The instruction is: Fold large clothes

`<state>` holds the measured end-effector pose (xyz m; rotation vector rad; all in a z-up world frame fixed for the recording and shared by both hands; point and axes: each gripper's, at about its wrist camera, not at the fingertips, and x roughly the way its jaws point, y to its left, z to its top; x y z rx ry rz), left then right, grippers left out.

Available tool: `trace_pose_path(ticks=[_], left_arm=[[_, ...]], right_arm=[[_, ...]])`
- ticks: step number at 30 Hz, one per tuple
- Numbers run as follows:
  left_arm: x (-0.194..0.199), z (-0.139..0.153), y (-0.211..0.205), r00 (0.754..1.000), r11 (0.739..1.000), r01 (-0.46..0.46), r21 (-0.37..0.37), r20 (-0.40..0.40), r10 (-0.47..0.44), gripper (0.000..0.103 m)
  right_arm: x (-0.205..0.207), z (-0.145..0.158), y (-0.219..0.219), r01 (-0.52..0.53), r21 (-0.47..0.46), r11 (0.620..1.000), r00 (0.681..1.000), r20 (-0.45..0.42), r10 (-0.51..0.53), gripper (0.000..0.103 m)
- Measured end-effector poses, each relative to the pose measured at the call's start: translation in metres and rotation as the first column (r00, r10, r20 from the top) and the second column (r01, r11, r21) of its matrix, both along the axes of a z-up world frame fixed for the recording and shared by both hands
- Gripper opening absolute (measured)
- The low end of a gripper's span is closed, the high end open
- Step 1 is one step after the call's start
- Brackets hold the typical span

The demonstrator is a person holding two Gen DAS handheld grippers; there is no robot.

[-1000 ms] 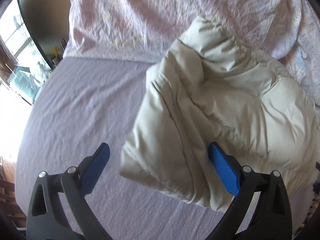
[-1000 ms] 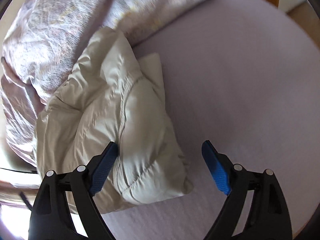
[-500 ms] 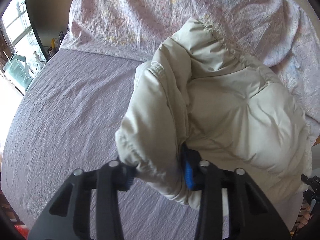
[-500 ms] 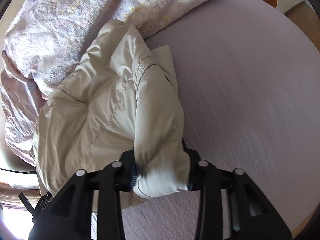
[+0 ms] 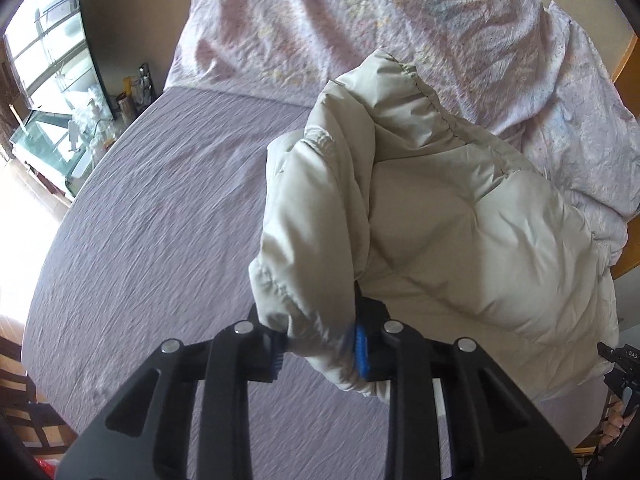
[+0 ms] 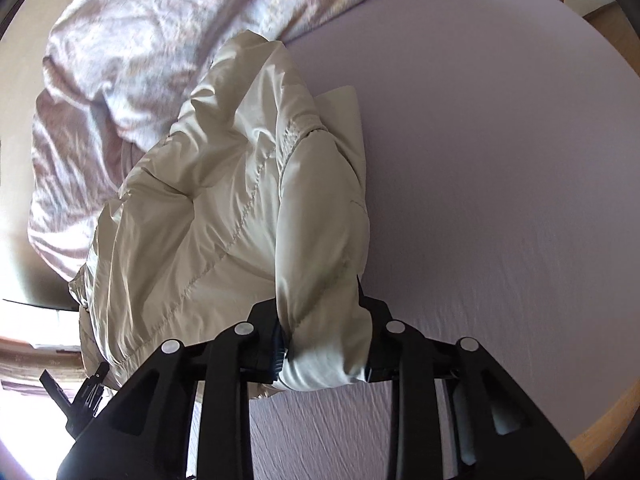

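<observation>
A cream puffer jacket (image 5: 440,208) lies bunched on a bed with a lilac sheet (image 5: 152,216). My left gripper (image 5: 320,350) is shut on the near left corner of the jacket and holds it lifted off the sheet. In the right wrist view the same jacket (image 6: 208,216) hangs from my right gripper (image 6: 326,354), which is shut on its near right corner. The blue pads are mostly hidden by the fabric. The far end of the jacket rests against the crumpled bedding.
A crumpled pale floral duvet (image 5: 400,12) lies across the far end of the bed and shows in the right wrist view (image 6: 132,40). A side table with bottles (image 5: 100,120) stands left of the bed by a window. A wooden bed frame (image 6: 600,428) edges the mattress.
Both grippers went from open around the jacket's near corners to shut on them, and have lifted those corners up off the sheet.
</observation>
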<state>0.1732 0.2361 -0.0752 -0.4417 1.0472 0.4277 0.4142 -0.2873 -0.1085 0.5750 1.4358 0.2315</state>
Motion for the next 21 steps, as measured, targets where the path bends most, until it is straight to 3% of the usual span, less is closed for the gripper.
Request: trace_pose_path(ticks=[8, 11, 15, 16, 18, 21], left_arm=[[-0.042, 0.003, 0.001, 1.000, 1.000, -0.002, 0.017, -0.025, 0.003, 0.028], [-0.046, 0.002, 0.000, 0.999, 1.000, -0.007, 0.019, -0.033, 0.008, 0.030], [-0.046, 0.000, 0.001, 0.998, 0.999, -0.029, 0.032, -0.051, 0.031, 0.045], [-0.046, 0.000, 0.000, 0.998, 0.999, -0.032, 0.038, -0.058, 0.035, 0.054], [-0.045, 0.000, -0.001, 0.998, 0.999, -0.028, 0.043, -0.060, 0.031, 0.066], [-0.043, 0.000, -0.003, 0.998, 0.999, -0.017, 0.050, -0.067, 0.020, 0.072]], right_arm=[[-0.033, -0.002, 0.010, -0.027, 0.011, 1.000, 0.999, -0.023, 0.027, 0.028], [-0.045, 0.004, -0.003, -0.041, -0.024, 0.999, 0.999, -0.007, 0.041, 0.033], [-0.033, 0.019, 0.008, -0.032, -0.183, 0.983, 0.997, 0.059, 0.044, 0.053], [-0.031, 0.028, 0.008, -0.020, -0.227, 0.974, 0.995, 0.096, 0.042, 0.058], [-0.025, 0.040, 0.010, 0.000, -0.267, 0.964, 0.988, 0.147, 0.040, 0.061], [-0.011, 0.058, 0.027, -0.018, -0.262, 0.965, 0.977, 0.201, 0.072, 0.061]])
